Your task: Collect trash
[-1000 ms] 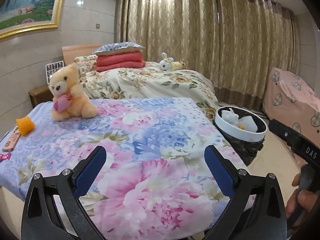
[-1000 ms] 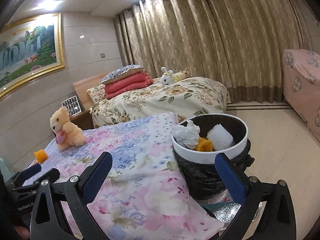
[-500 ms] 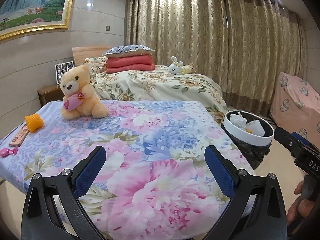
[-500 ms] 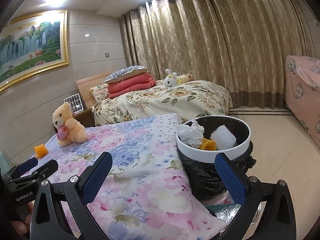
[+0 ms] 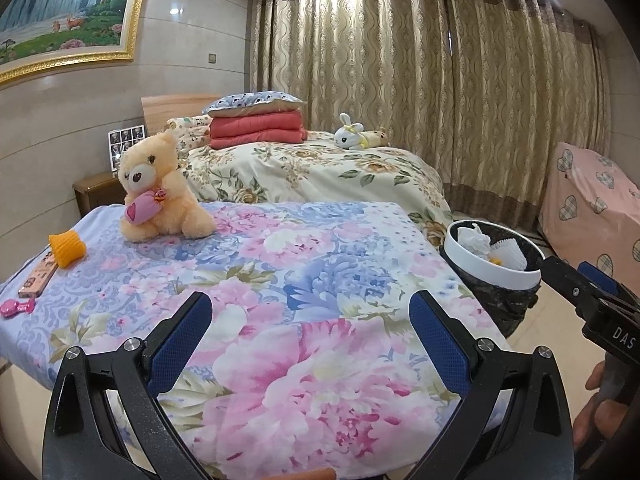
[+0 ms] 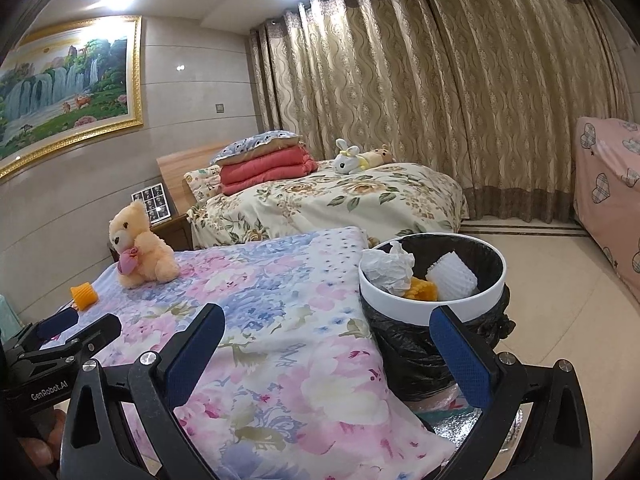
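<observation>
Near bed (image 5: 320,280), pink-and-blue flowered cover: teddy bear (image 5: 160,192) sitting upright toward far left corner; orange paper cup (image 5: 67,248) on its side near left edge; flat pink-brown case (image 5: 38,278) just beside cup; small pink toy (image 5: 16,307) at left edge. Far bed (image 5: 320,172), cream flowered cover: folded red quilt (image 5: 256,130), toy rabbit (image 5: 352,138). Floor (image 6: 560,280): bin (image 6: 432,312) touching near bed's side.

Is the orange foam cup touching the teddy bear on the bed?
Apart. Left wrist view shows floral sheet between orange foam cup and teddy bear.
</observation>
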`<action>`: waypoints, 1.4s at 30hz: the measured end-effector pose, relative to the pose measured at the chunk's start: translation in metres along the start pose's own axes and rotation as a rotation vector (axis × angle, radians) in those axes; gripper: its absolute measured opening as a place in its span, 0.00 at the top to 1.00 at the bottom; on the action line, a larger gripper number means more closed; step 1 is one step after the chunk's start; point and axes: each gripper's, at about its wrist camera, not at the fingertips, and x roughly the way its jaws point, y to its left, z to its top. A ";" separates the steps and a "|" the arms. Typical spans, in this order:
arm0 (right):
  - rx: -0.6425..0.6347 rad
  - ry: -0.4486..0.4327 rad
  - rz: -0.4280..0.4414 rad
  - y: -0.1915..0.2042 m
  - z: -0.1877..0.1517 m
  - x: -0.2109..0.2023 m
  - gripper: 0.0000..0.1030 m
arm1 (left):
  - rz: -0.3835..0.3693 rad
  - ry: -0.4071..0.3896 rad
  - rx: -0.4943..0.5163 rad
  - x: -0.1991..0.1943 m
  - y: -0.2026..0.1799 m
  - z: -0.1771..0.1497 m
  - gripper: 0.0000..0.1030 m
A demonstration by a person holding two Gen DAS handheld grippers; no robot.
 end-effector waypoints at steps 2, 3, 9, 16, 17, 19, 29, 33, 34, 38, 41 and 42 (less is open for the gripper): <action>0.003 -0.001 0.006 0.000 0.000 0.000 0.00 | -0.002 -0.001 0.001 0.000 0.000 0.000 0.02; 0.003 -0.002 0.007 0.001 0.000 -0.001 0.00 | -0.002 -0.002 0.002 -0.001 0.000 0.000 0.02; 0.003 -0.003 0.007 0.001 -0.001 -0.001 0.00 | 0.001 -0.002 0.005 -0.001 0.000 0.000 0.02; 0.003 0.002 0.013 0.003 -0.002 -0.001 0.00 | 0.002 -0.001 0.004 -0.002 0.000 0.000 0.02; 0.003 0.003 0.014 0.003 -0.002 -0.001 0.00 | 0.001 0.000 0.004 -0.002 0.000 0.000 0.02; 0.004 0.004 0.017 0.004 -0.003 -0.002 0.00 | 0.002 0.000 0.005 -0.001 -0.001 0.000 0.02; 0.005 0.006 0.021 0.005 -0.004 -0.001 0.00 | 0.000 -0.001 0.005 -0.002 0.000 0.000 0.02; 0.007 0.008 0.023 0.005 -0.004 -0.001 0.00 | 0.000 0.000 0.005 -0.001 -0.001 0.000 0.02; 0.007 0.008 0.024 0.005 -0.004 -0.001 0.00 | 0.001 0.001 0.005 -0.001 -0.001 0.000 0.02; 0.008 0.008 0.024 0.005 -0.005 -0.001 0.00 | -0.002 0.003 0.005 -0.001 -0.001 -0.001 0.02; 0.009 0.009 0.024 0.005 -0.005 -0.001 0.00 | -0.004 0.005 0.006 -0.001 -0.002 -0.002 0.02; 0.009 0.010 0.023 0.006 -0.005 -0.001 0.00 | -0.005 0.006 0.007 0.000 -0.002 -0.002 0.02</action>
